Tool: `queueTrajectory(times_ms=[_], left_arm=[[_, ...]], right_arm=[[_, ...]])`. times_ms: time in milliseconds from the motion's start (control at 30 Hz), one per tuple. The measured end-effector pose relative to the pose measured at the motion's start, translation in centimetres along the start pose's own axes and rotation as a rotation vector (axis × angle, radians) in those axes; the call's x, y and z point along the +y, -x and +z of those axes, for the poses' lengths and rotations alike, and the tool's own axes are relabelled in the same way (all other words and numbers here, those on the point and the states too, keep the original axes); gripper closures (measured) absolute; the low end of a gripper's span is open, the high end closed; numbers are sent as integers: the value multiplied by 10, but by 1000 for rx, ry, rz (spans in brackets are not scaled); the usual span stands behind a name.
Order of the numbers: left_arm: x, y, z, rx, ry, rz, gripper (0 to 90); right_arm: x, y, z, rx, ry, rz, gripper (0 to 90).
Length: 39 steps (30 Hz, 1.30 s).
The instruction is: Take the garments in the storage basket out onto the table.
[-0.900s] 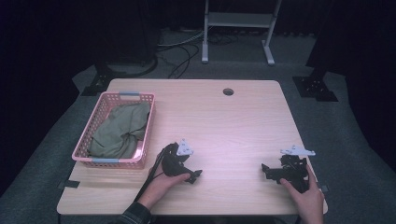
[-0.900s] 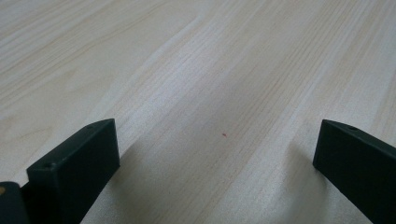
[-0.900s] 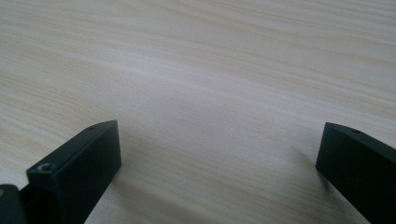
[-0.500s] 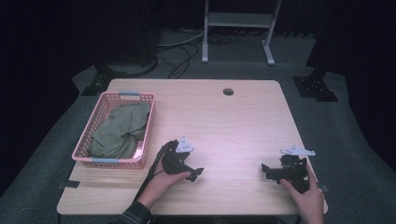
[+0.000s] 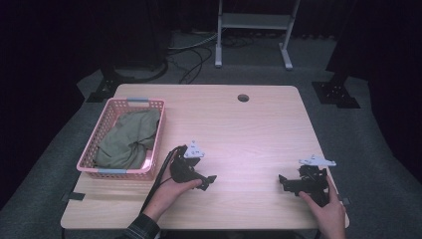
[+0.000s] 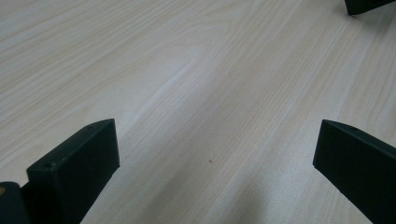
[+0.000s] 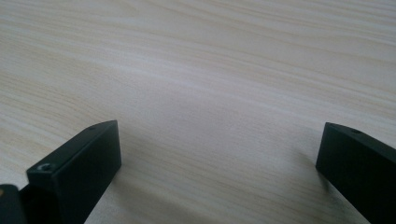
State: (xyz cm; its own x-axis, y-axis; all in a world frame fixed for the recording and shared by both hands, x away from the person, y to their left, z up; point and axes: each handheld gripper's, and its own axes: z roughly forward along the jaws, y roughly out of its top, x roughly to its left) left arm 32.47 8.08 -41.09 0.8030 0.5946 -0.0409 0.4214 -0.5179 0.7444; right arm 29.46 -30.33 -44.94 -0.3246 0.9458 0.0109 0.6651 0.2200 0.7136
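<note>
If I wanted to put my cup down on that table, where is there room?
The widest bare patch runs from the pink basket of green cloth across to the table's right edge, back to the round hole. The strip between the left gripper and right gripper is also free. The left front corner is crowded.

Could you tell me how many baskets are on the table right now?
1: a pink basket at the table's left side, holding a green cloth.
</note>
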Motion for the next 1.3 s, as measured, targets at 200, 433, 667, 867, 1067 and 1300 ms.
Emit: queueTrajectory(times_ms=[200,433,667,867,1067,1300], left_arm=[[4,-2,-4,-2,-1,-5,0],[9,-4,-11,-4,2,-9,0],[13,-6,-17,1,8,-5,0],[18,-9,-21,-5,6,-1,0],[27,-10,-26,-3,10,7,0],[37,-13,-32,-2,11,14,0]], right_arm=[[0,0,0,0,0,-1,0],[0,0,0,0,1,-1,0],[0,0,0,0,1,-1,0],[0,0,0,0,1,-1,0],[0,0,0,0,1,-1,0],[0,0,0,0,1,-1,0]])
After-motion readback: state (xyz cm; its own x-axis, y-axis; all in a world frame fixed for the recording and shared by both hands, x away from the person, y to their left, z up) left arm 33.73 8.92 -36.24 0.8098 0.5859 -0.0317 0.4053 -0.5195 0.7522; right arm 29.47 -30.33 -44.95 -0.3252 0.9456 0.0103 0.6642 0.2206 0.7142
